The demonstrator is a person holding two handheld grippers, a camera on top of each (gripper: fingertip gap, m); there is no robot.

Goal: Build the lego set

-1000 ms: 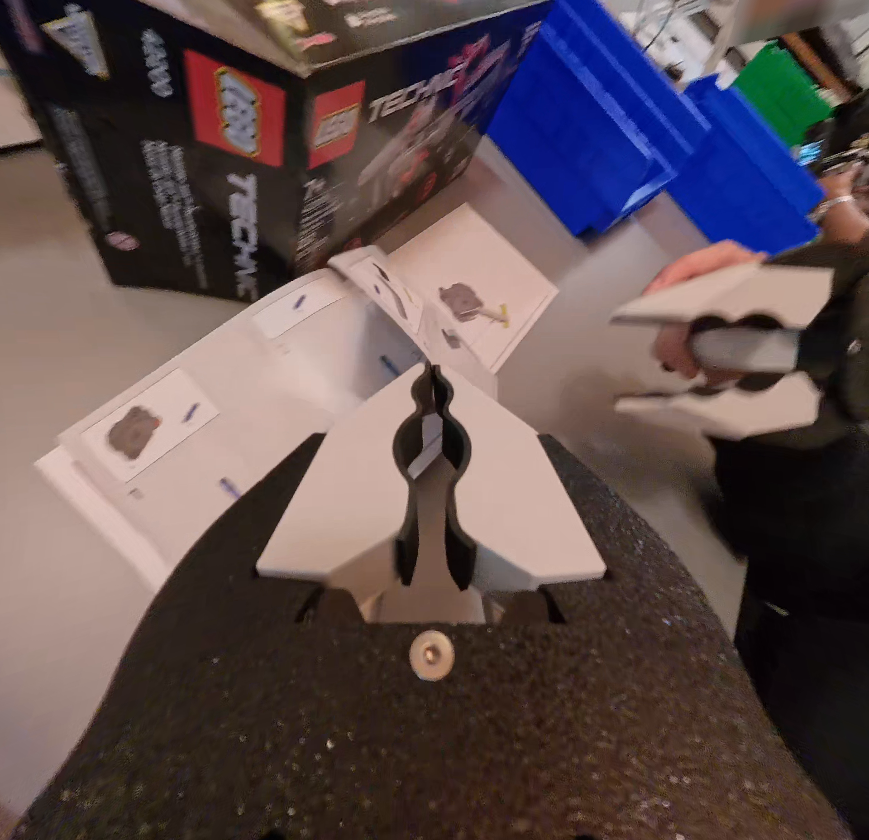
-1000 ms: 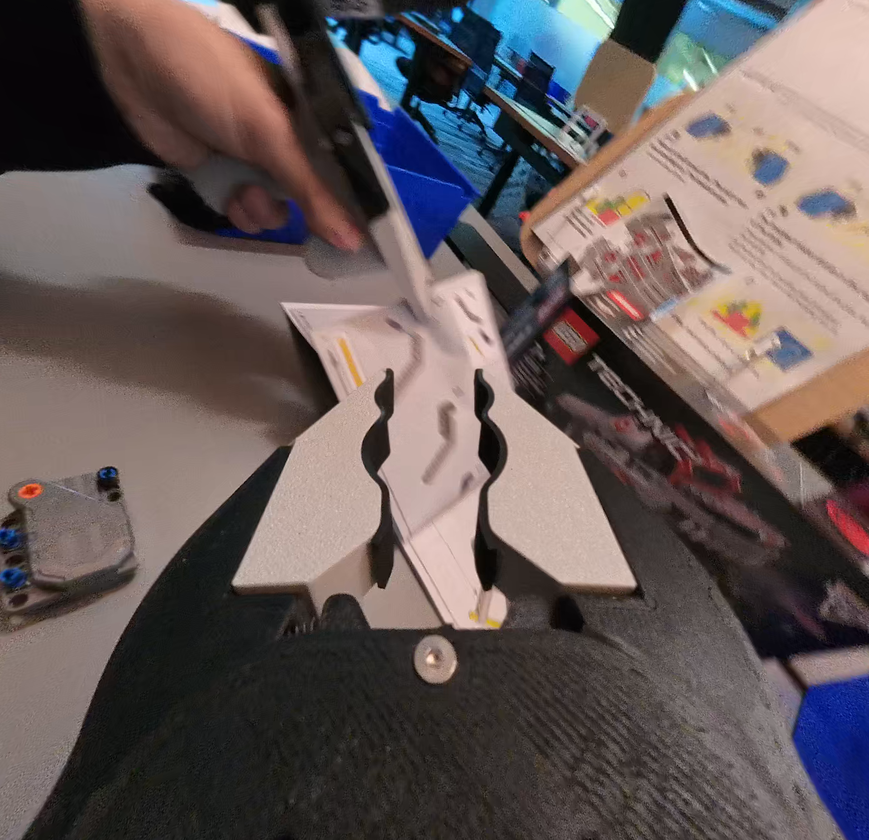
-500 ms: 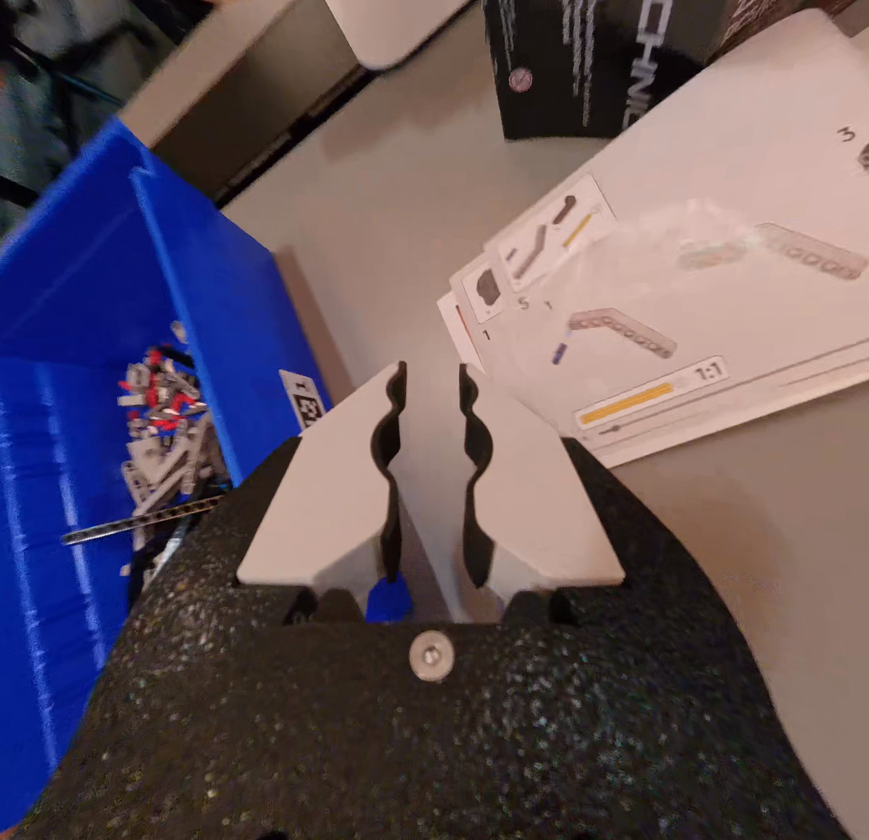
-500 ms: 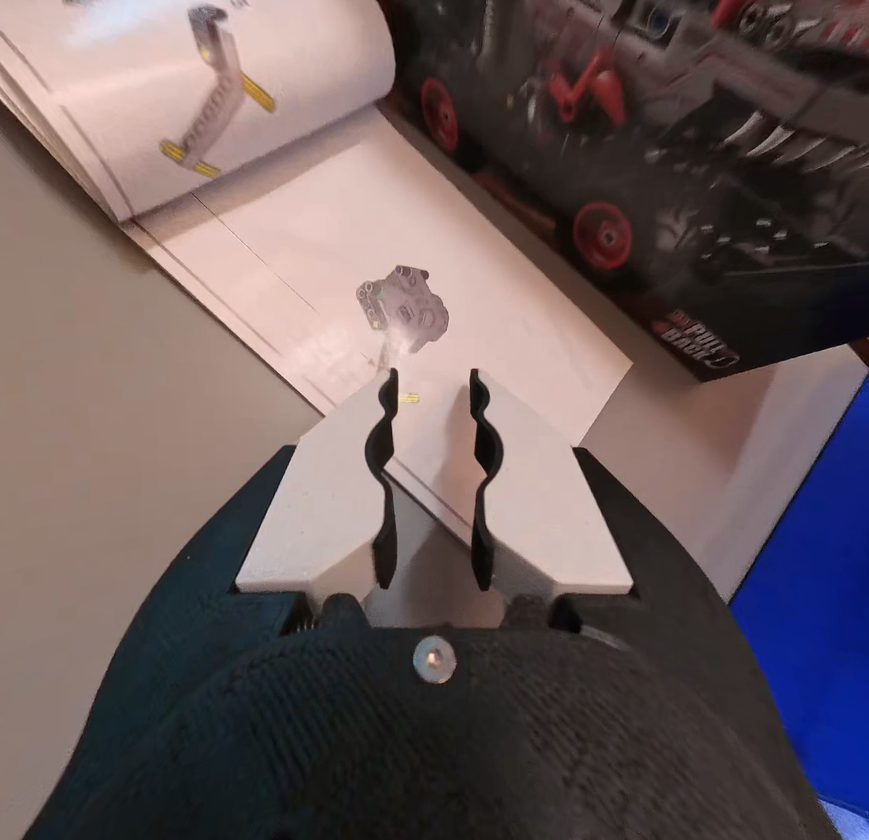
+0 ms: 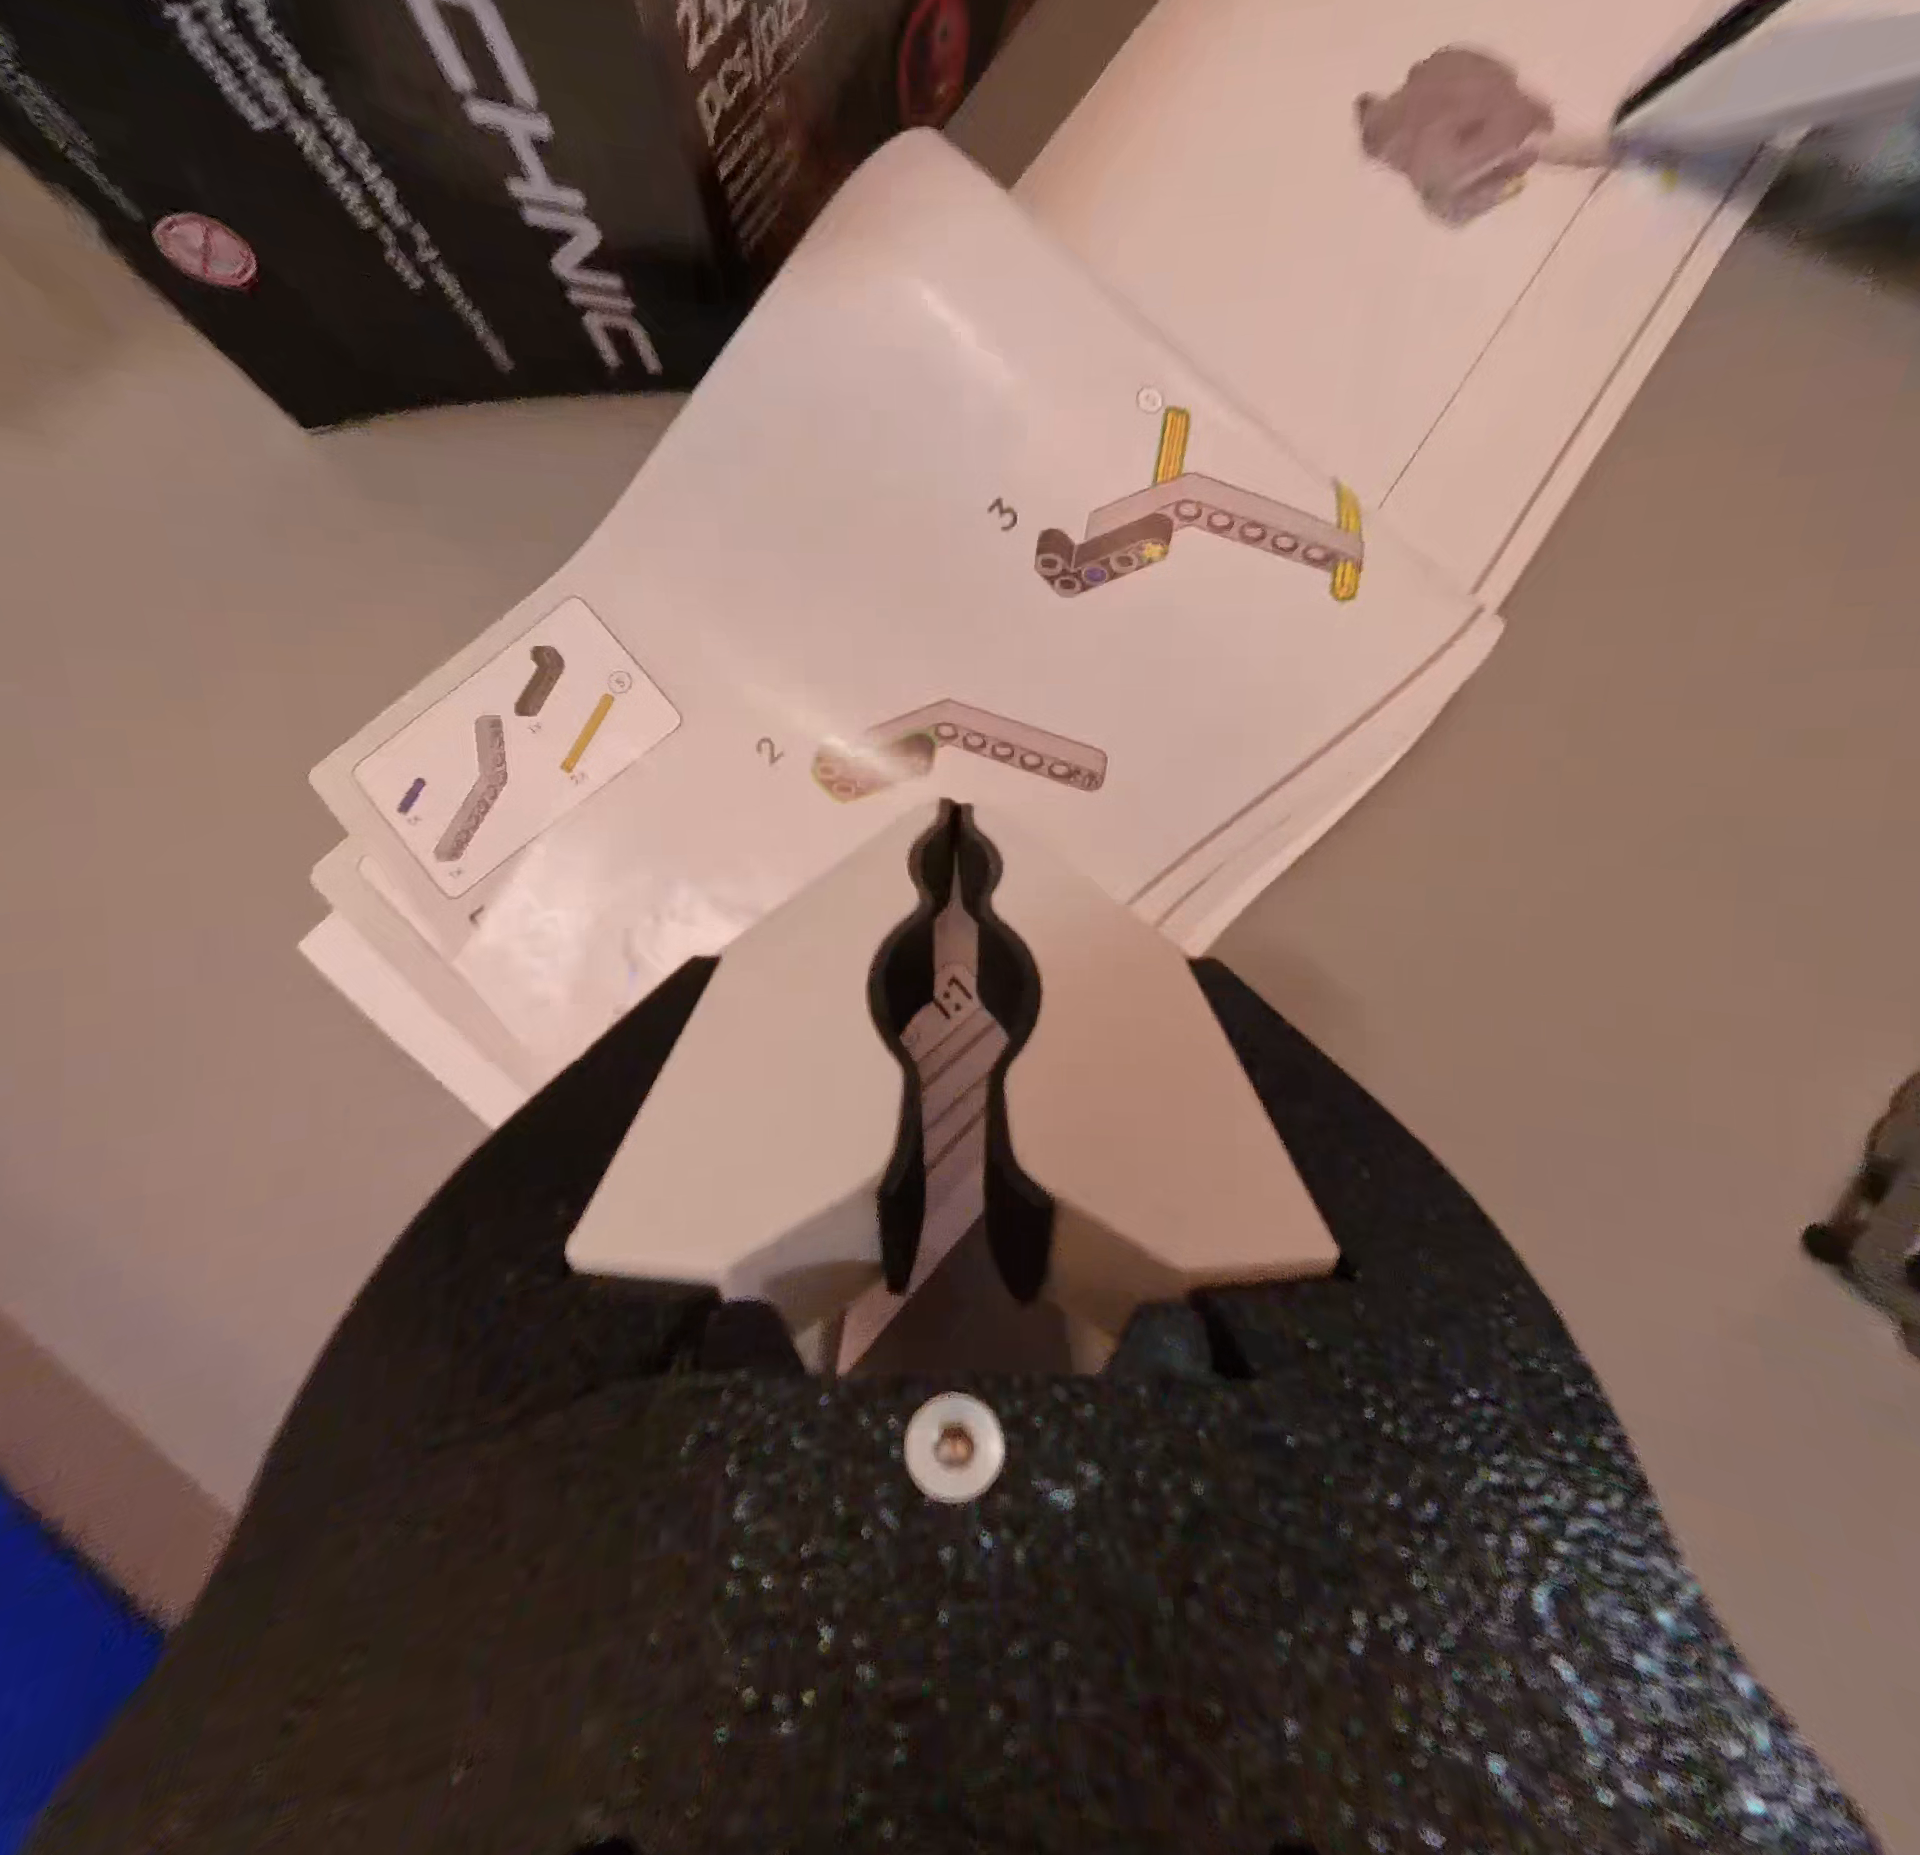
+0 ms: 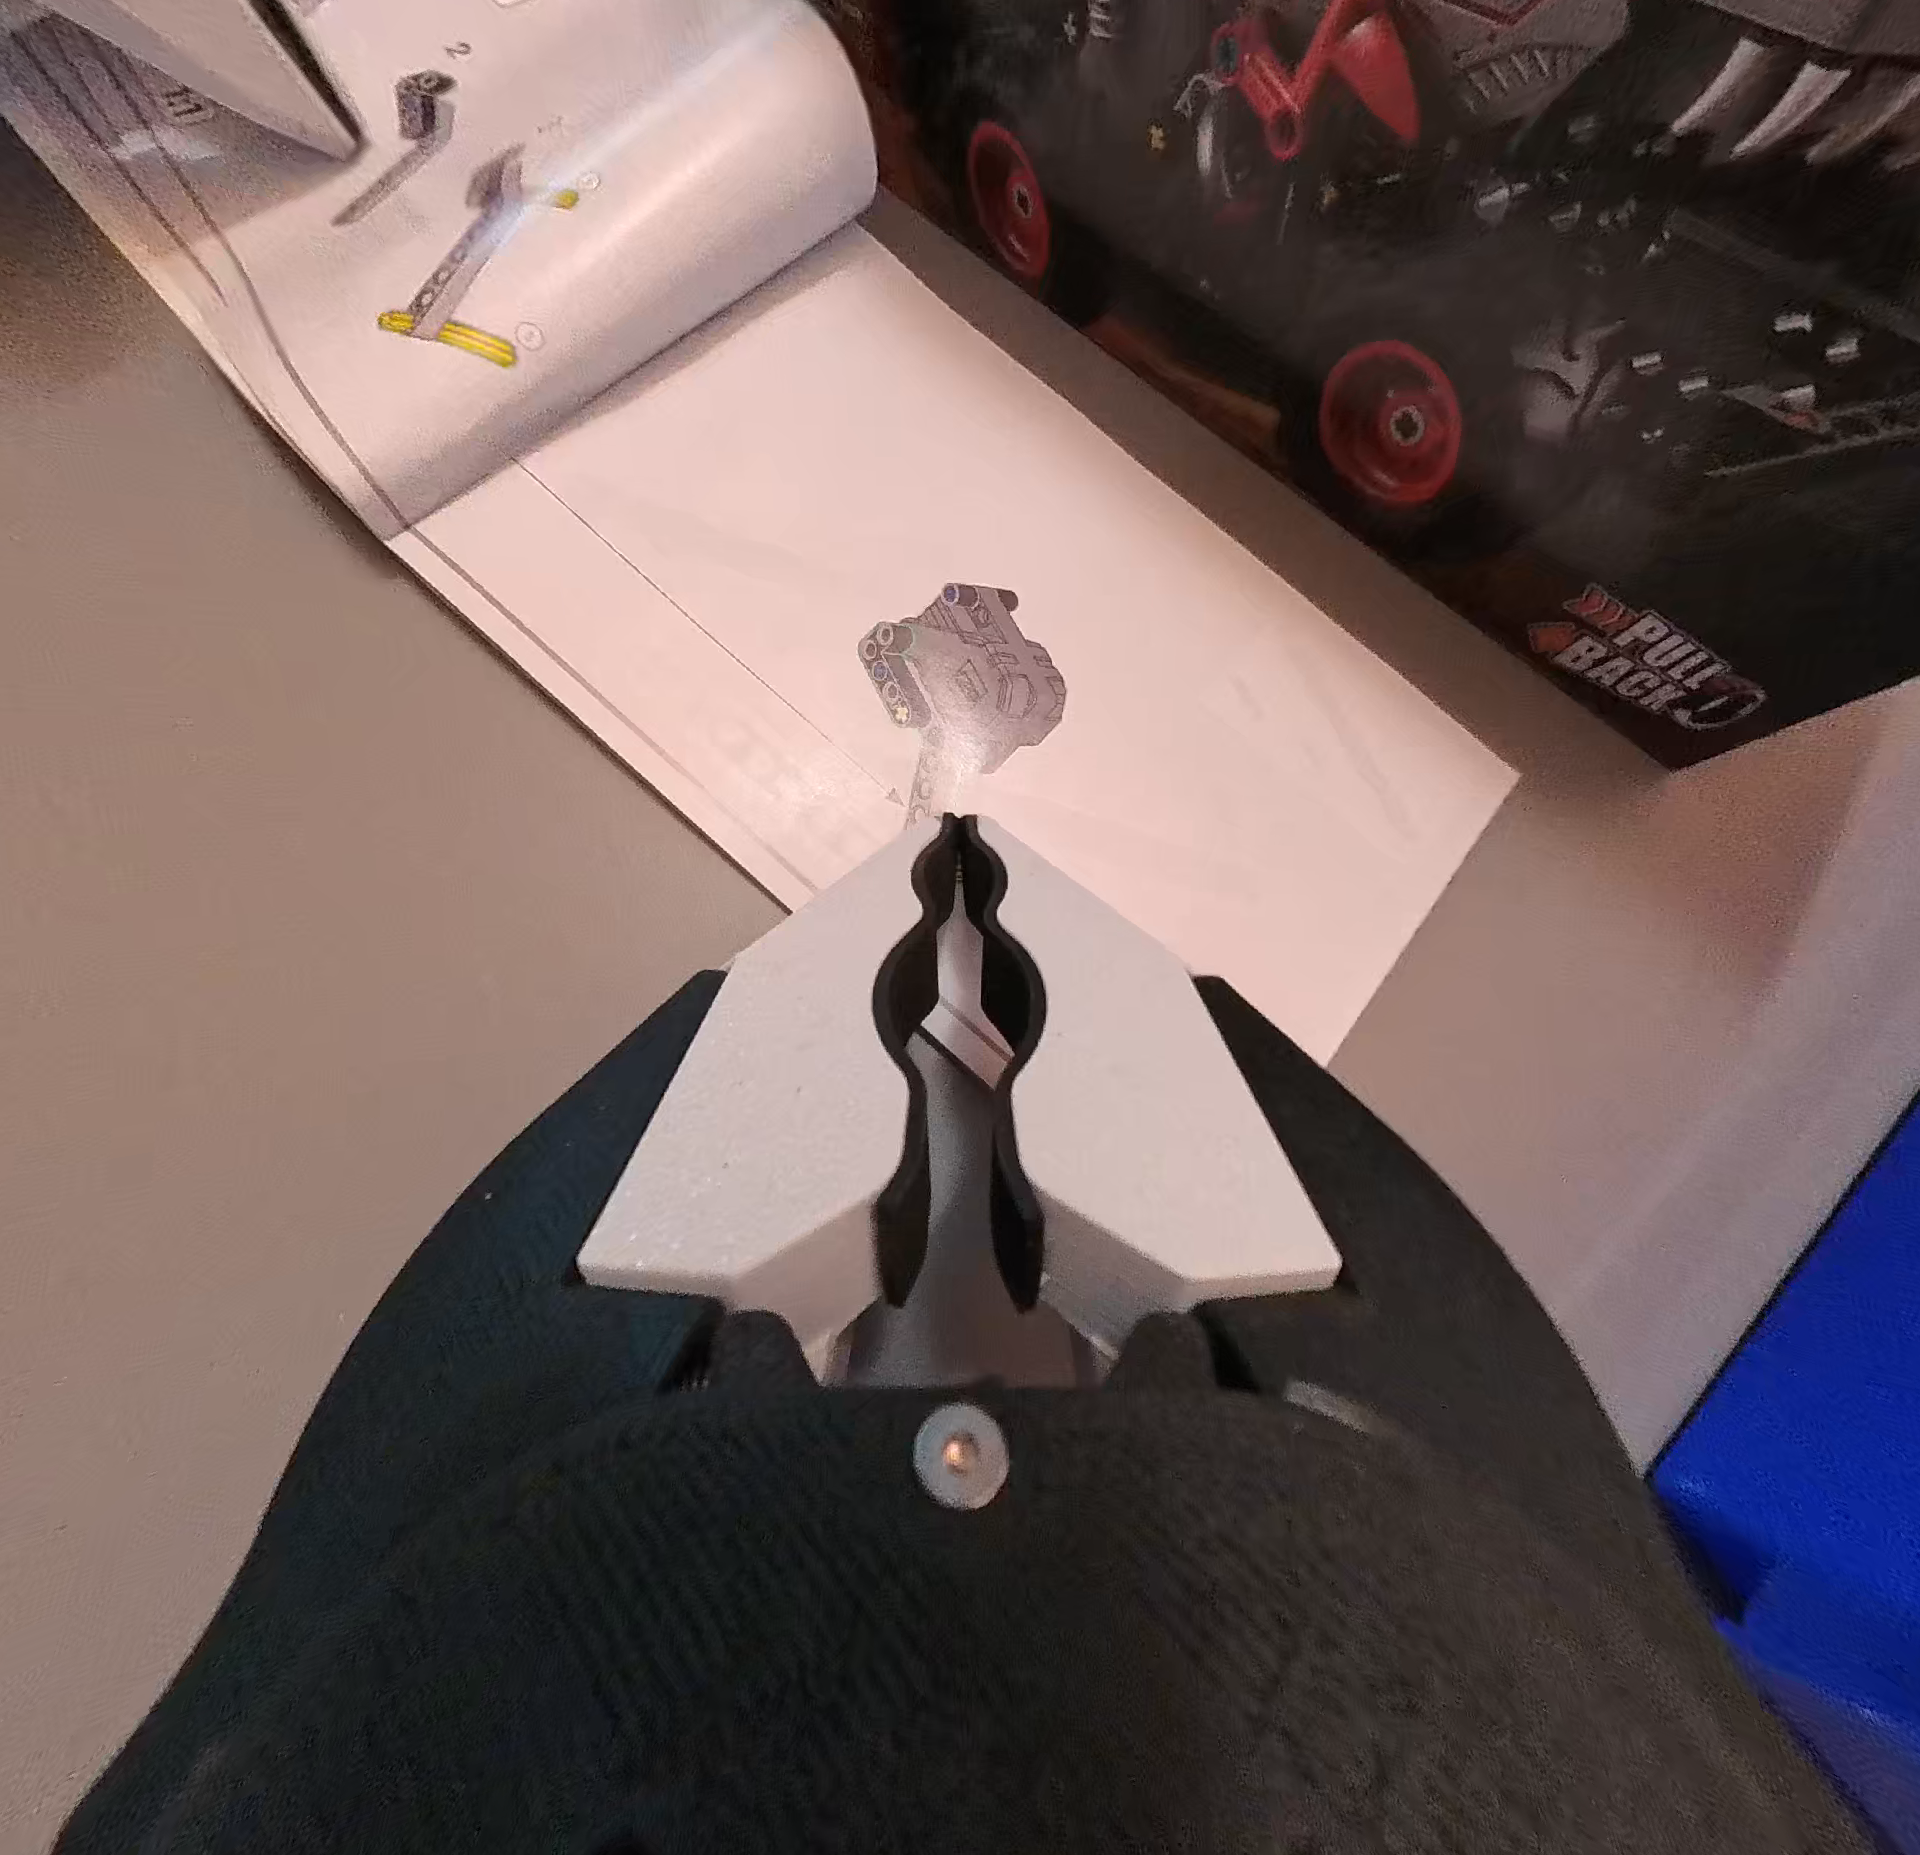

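The build has barely begun, I judge: my manual [image 5: 935, 434] lies open at its first steps beside the box [image 6: 1455, 247], and a small grey assembly [image 5: 1870, 1223] sits at the table's edge. Both grippers, left [image 5: 951, 813] and right [image 6: 958, 826], point down over the pages, tips pinched together, holding nothing.

The instruction booklet [image 6: 1039, 517] lies open on the desk [image 6: 260, 766] in front of me, its far edge against the set's box [image 6: 1455, 247] standing behind it. My left tool [image 5: 951, 818] is over one page, my right tool [image 6: 954, 826] over the other. A bin [image 6: 1808, 1410] sits at my right.
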